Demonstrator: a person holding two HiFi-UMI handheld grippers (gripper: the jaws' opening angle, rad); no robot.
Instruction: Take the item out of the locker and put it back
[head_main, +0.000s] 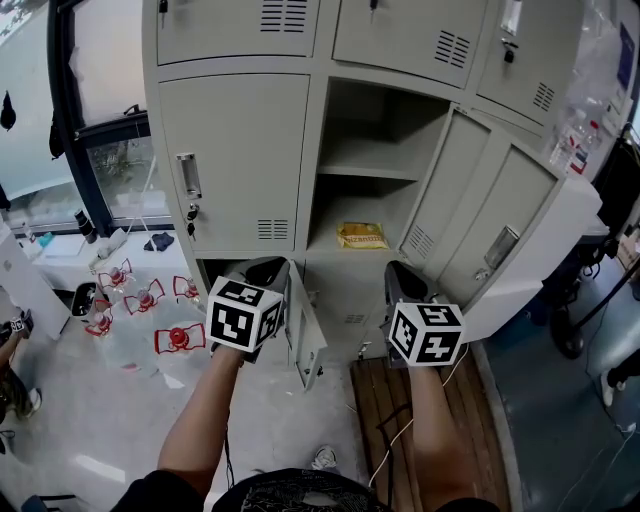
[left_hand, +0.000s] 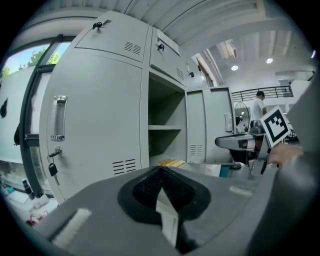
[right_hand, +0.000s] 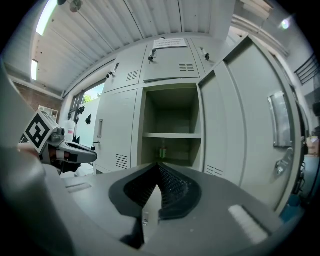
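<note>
A flat yellow packet (head_main: 362, 236) lies on the floor of the open locker's (head_main: 345, 172) lower compartment, under its shelf; it also shows in the left gripper view as a yellow packet (left_hand: 171, 163) just past the jaw tips. My left gripper (head_main: 268, 270) hangs below and left of the opening, jaws together and empty (left_hand: 161, 171). My right gripper (head_main: 401, 274) hangs below and right of it, also shut on nothing (right_hand: 159, 166). In the right gripper view a small greenish shape (right_hand: 162, 151) stands in the lower compartment; what it is I cannot tell.
The locker's door (head_main: 500, 235) swings out to the right, close to my right gripper. A small lower door (head_main: 308, 340) stands ajar between the grippers. Red-and-white objects (head_main: 150, 298) lie on the floor at left. A wooden board (head_main: 395, 420) and a cable lie underfoot.
</note>
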